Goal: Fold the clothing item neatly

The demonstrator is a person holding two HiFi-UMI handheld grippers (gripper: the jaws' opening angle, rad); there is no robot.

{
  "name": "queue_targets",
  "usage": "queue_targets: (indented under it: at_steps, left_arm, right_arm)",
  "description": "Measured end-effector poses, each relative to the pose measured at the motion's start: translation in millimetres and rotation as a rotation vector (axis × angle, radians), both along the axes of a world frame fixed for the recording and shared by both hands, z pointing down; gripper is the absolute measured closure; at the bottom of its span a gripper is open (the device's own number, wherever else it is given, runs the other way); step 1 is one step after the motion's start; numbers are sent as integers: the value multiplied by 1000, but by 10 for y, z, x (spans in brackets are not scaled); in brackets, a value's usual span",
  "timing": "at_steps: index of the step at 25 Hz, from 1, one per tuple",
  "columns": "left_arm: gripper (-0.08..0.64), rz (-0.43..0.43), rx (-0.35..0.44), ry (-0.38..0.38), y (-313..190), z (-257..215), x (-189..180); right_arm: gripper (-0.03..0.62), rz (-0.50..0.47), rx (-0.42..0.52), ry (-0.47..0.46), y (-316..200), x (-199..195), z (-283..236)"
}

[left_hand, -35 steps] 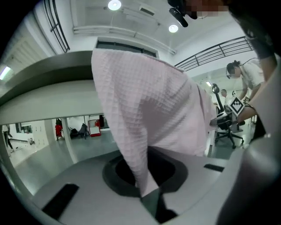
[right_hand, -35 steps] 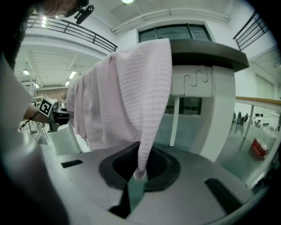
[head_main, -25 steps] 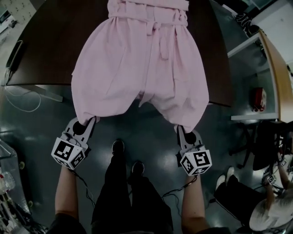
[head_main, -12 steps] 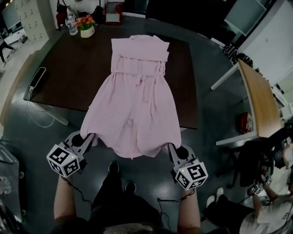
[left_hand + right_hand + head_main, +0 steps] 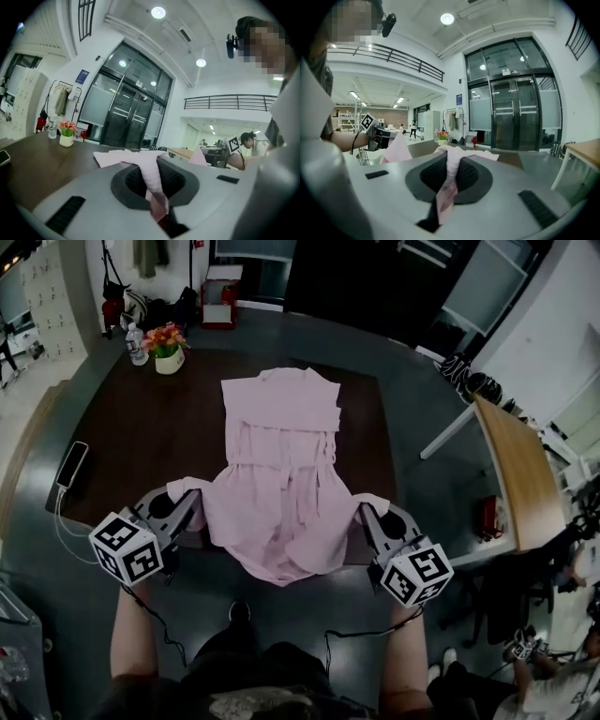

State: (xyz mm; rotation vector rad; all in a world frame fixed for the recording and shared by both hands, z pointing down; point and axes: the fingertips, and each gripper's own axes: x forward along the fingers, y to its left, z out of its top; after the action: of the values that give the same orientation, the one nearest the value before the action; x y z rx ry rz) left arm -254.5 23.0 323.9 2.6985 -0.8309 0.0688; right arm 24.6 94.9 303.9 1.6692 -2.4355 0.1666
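Head view: a small white pot (image 5: 170, 362) holding orange and pink flowers (image 5: 166, 336) stands at the far left of a dark brown table (image 5: 112, 427), with a clear bottle (image 5: 137, 343) just beside it. A pale pink garment (image 5: 281, 474), belted at the waist, lies lengthwise on the table with its collar end far and its hem end near. 2 bare forearms reach forward. The left gripper (image 5: 190, 503) and right gripper (image 5: 366, 512) point roughly level at the table's near edge, each pinching 1 hem corner. The thin, soft cloth sags in a curve between them.

Left gripper view: 2 smooth grey jaws are pressed together on a twisted strip of the pink cloth (image 5: 152, 176), which runs away towards the table.

Right gripper view: the jaws likewise clamp a creased pink strip (image 5: 451, 176). The flowers show far off.
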Motion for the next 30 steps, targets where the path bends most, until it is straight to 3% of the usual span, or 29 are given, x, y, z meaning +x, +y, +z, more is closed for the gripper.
queue_targets:
  at_steps: [3,9,16,20,27,30]
  left_arm:
    - [534,-3,0,27,-644,-280,4]
    - [534,-39,-9,25,-1924,-600,291]
    - [534,-120,-46,-62,-3424,-386,699]
    - [534,-146,-79,-64,-4176,-310,758]
    - [534,-53,-152,-78,-5274,63,1175]
    - [534,-53,-177,-87,-5699,344,1319]
  right_arm:
    - [589,47,28,-3,-549,148,-267]
    - [589,148,21,-23,-1678,811,-463]
    - [590,165,-27,3,-3030,1452,-322]
    - [590,184,-62,39,-3763,1708,-252]
    - [589,115,-131,60,-5039,1673,45]
    - [589,149,-148,61,-5481,1827,280]
